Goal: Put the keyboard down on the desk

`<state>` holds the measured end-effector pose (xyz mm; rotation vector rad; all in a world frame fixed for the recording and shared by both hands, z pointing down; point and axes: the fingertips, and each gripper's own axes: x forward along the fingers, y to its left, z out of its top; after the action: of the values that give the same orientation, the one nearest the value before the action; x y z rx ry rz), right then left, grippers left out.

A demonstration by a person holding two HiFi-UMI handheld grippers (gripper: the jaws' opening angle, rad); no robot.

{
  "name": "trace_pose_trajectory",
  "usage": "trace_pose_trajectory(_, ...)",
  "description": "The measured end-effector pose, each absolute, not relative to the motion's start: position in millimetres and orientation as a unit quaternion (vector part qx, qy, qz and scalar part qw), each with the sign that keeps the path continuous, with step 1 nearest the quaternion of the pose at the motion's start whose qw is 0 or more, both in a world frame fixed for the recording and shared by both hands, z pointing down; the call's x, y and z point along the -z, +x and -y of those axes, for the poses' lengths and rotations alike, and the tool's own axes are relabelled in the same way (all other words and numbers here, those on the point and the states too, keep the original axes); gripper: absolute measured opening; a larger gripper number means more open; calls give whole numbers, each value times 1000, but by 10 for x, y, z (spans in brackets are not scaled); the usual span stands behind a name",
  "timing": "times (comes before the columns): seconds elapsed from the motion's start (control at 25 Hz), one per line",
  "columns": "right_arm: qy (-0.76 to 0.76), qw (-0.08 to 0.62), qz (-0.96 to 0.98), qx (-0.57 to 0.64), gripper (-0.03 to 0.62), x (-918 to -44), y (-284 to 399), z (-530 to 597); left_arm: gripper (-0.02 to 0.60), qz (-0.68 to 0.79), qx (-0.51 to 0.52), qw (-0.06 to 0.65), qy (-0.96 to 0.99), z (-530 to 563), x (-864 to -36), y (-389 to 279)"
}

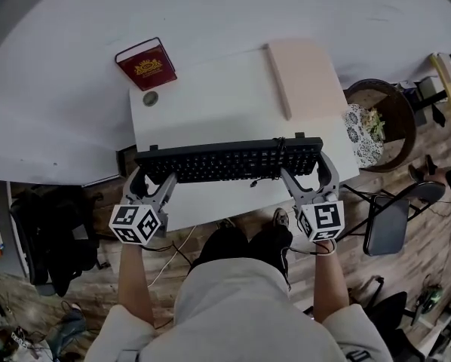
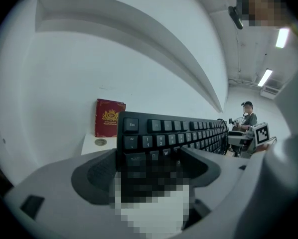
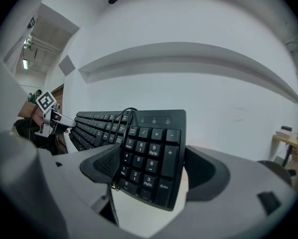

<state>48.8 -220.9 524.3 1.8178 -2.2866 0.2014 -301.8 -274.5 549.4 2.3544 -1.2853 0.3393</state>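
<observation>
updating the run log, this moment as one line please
left hand-held gripper: shut on keyboard | right hand-held gripper: shut on keyboard | keyboard: held over desk

A black keyboard [image 1: 229,159], its keys lettered in white, is pictured against a white desk [image 1: 210,96]. The left gripper [image 1: 151,179] and right gripper [image 1: 308,173] are finished in light grey, with jaw pads [image 3: 103,164] in a darker, finely dotted grey. Their marker cubes [image 1: 137,225] are printed with black squares on white. A dark red book [image 1: 145,64] is stamped with a gold emblem and gold border. A dull bronze-green disc [image 1: 150,98] and a pale pink board [image 1: 308,78] are also seen. The wall [image 1: 59,89] is painted white, and the floor [image 1: 421,255] is patterned in brown wood planks. A black-and-white figured cloth [image 1: 357,134] is shown against a brown round basket [image 1: 395,111].
</observation>
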Motion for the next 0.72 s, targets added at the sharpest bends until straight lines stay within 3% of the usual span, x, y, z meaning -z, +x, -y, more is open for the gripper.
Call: trace_pose_trajectory(0.72, 612, 135, 767, -136, 407, -5908, 262, 2087, 393, 450, -175, 269, 833, 2674, -6121, -3238)
